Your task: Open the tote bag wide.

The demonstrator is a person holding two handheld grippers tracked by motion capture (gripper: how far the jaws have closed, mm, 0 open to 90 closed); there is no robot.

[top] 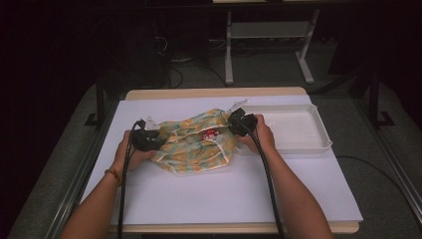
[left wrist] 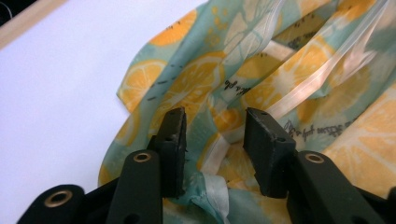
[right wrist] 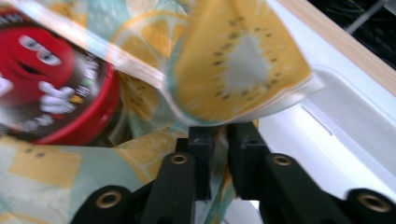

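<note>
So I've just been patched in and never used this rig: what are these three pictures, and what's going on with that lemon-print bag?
No robot arm here: a person holds a black two-jaw hand tool in each hand. The wide picture comes from a fixed camera above the table; the other two come from cameras riding on each tool, looking along its jaws.

On the white table sheet lies a soft pouch of thin plastic printed with lemons on pale green, and beside it an empty white plastic tray. Inside the pouch sits a round red tin with a cartoon candy figure.

The right gripper has its jaws pinched on the pouch's edge near the tray. The left gripper is at the pouch's other end, jaws apart, with film and a clear strip between them; whether they grip is unclear.
</note>
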